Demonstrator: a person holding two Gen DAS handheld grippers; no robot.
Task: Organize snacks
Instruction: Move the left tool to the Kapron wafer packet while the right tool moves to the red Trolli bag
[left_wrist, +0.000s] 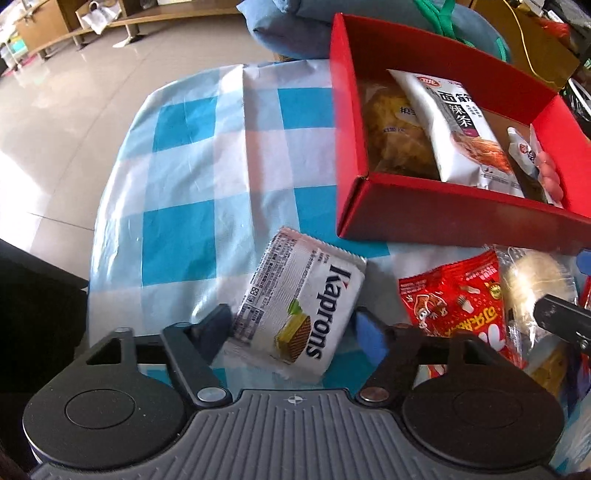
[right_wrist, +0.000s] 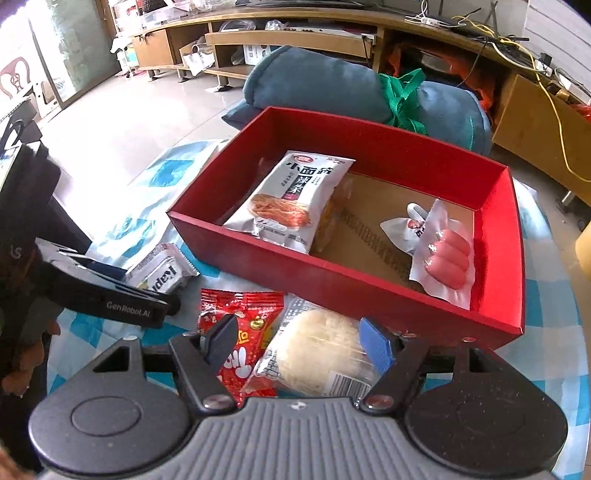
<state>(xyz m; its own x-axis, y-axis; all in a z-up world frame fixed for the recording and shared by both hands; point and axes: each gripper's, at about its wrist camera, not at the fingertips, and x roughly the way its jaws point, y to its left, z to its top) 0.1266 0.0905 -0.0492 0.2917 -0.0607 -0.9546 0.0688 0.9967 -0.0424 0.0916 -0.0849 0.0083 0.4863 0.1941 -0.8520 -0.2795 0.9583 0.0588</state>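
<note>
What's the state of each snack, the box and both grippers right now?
red box: open-topped, partly filled.
white noodle-snack pack: in box, lying tilted.
sausage pack: in box.
Kaprons wafer pack: on cloth, between open left gripper fingers.
red snack pack: on cloth, outside box.
round pastry pack: on cloth, between open right gripper fingers.

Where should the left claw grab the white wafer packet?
Grab the wafer packet across its narrow middle, coming from above. It lies flat on the checked cloth, and the open left gripper already has a finger near each long side.
</note>
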